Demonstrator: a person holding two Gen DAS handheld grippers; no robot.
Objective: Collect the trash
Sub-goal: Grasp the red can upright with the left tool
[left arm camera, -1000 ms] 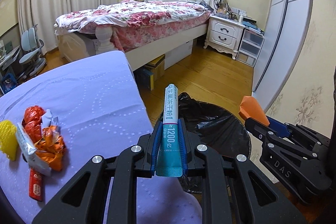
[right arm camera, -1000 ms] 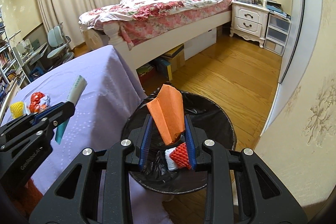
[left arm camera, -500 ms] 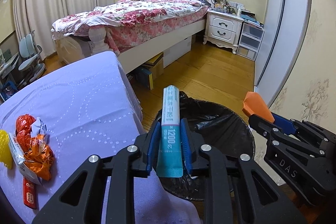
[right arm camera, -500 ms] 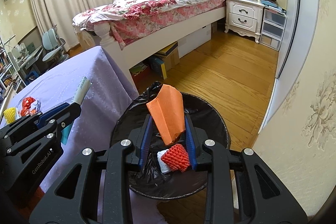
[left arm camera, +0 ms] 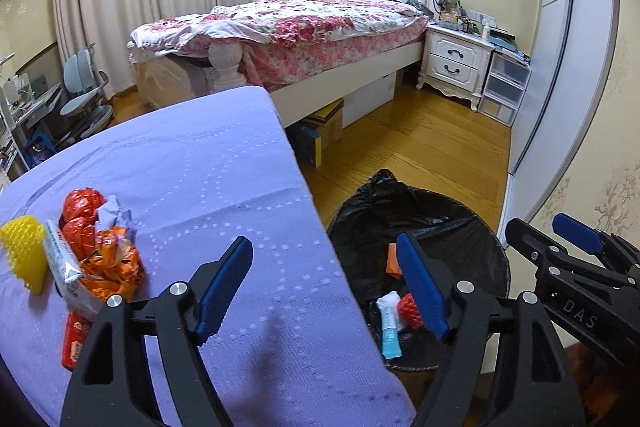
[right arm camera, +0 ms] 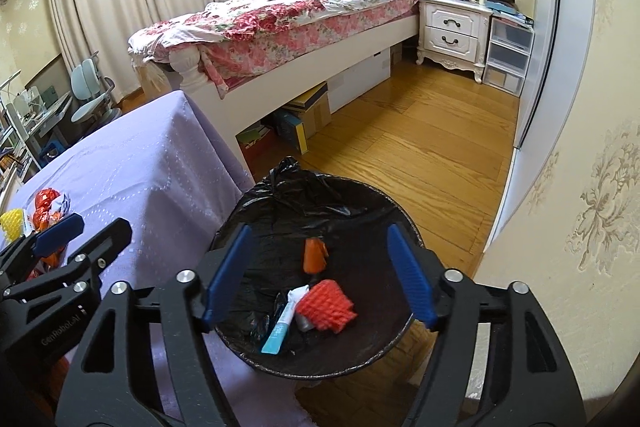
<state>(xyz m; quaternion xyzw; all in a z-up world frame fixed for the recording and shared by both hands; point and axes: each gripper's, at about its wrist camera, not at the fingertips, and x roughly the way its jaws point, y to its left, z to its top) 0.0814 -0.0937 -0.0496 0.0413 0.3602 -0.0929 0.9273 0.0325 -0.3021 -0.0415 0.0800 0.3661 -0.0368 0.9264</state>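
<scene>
A black-lined trash bin stands on the floor beside the purple table. In it lie a teal and white tube, an orange wrapper and a red foam net. The tube also shows in the left wrist view. My right gripper is open and empty above the bin. My left gripper is open and empty over the table's right edge. A pile of orange and red wrappers and a yellow foam net lie on the table at the left.
A bed with a floral cover stands behind the table. A white nightstand and plastic drawers are at the back right. Boxes sit under the bed. The wall is close on the right.
Both grippers have opened. The teal tube left my left gripper and the orange wrapper left my right gripper; both now lie in the bin.
</scene>
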